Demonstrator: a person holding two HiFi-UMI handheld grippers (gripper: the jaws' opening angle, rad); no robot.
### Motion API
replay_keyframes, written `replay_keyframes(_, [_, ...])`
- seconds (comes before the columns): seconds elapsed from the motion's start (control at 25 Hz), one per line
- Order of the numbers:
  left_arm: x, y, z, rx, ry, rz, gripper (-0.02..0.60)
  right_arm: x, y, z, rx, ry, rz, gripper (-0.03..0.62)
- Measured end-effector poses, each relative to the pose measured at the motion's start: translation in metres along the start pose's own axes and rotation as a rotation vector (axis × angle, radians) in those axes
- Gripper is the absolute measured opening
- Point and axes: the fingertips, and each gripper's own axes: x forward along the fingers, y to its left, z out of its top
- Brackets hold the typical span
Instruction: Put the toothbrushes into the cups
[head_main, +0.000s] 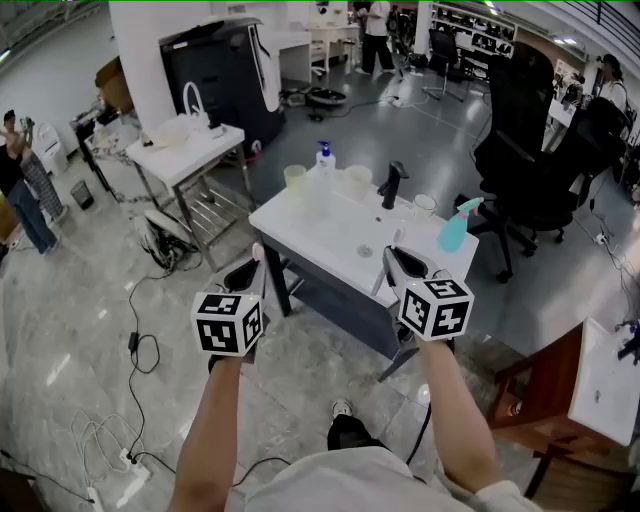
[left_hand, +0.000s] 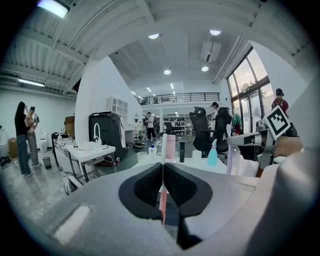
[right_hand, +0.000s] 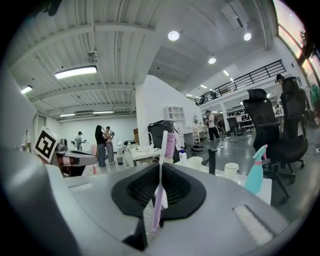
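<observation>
Head view shows the drain (head_main: 365, 250); gripper views show left tool (left_hand: 163, 167), right tool (right_hand: 160, 169) gripping toothbrushes (left_hand: 170, 147).

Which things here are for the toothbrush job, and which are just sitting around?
For the job: pink toothbrush in the left gripper, purple toothbrush in the right gripper, yellowish cup, white cup.
Just sitting around: soap bottle, teal spray bottle, black tap, office chair.
</observation>
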Motion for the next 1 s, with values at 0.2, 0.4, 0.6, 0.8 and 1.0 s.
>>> replay_keyframes(0.2, [0.039,0.016,0.011,-0.014,-0.008,0.010,0.015,0.038,-0.019,0.010,-0.011,0.007,0.011,0.017])
replay_keyframes(0.4, [0.077,0.025,0.020,-0.027,-0.013,0.019,0.015,0.072,-0.040,0.016,-0.016,0.013,0.028,0.017])
replay_keyframes(0.6, [0.113,0.034,0.022,-0.024,0.008,0.025,0.015,0.105,-0.057,0.022,-0.009,0.018,0.043,0.017])
replay_keyframes(0.8, [0.147,0.041,0.027,-0.028,0.014,0.035,0.015,0.135,-0.076,0.030,-0.012,0.010,0.063,0.017])
replay_keyframes(1.0, [0.184,0.041,0.033,-0.023,0.017,0.037,0.015,0.163,-0.099,0.029,-0.011,0.017,0.076,0.017])
